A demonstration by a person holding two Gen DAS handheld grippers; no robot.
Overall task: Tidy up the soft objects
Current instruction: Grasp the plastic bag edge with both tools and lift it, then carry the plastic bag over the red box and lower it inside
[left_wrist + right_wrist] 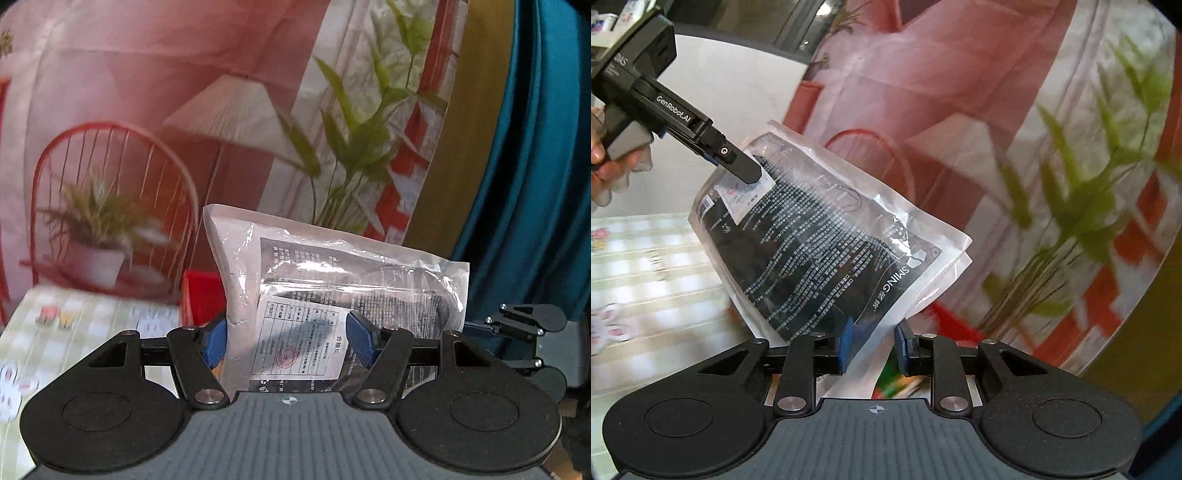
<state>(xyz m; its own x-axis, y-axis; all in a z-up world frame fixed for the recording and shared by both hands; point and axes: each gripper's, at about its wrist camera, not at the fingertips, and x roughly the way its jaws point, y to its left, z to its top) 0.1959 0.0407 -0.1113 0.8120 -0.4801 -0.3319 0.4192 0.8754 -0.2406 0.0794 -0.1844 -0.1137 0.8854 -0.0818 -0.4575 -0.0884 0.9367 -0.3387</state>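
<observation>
The clear plastic packet [332, 295] with dark contents and a printed sheet hangs in the air above the table [92, 321], held between both claws. The left claw [286, 341] is clamped on one end of it, its blue pads [216, 341] pressing either side. The right claw [873, 345] stands nearly together around the packet's [827, 236] thin white edge; whether its pads actually pinch the film I cannot tell.

The packet is well clear of the table's checked cloth, with open air under it. Behind it stands a printed backdrop [147, 110] of a lamp, chair and plants.

Only the left wrist view shows a red box [201, 295] just behind the packet at the table's far edge, and a teal curtain [535, 184] to the right. Only the right wrist view shows the person's hand [605, 166] gripping the left claw's handle and the packet's black printed face.
</observation>
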